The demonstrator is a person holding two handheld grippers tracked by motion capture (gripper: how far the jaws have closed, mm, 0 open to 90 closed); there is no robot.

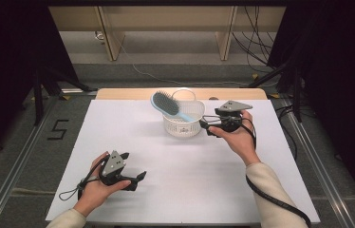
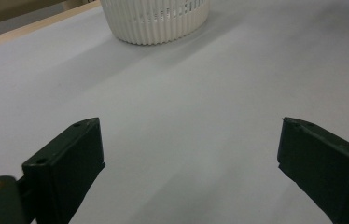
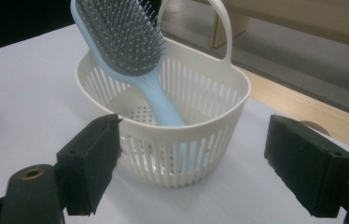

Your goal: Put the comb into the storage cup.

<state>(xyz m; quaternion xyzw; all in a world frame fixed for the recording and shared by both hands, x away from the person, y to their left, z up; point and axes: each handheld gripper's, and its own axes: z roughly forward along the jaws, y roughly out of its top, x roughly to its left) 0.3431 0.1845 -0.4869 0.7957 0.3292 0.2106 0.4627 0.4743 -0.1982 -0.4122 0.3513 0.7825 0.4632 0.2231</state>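
While the hairbrush (image 3: 130, 56) leans in the white basket (image 1: 182, 124) just ahead of my right tool (image 1: 203, 124), I see its long axis tilted: handle down inside, bristled head up over the rim on the far side from that tool. The right tool (image 3: 191, 158) is released, nothing between its jaws. My left tool (image 1: 135, 166) rests released on the worktop (image 1: 190, 175), well apart from the basket.
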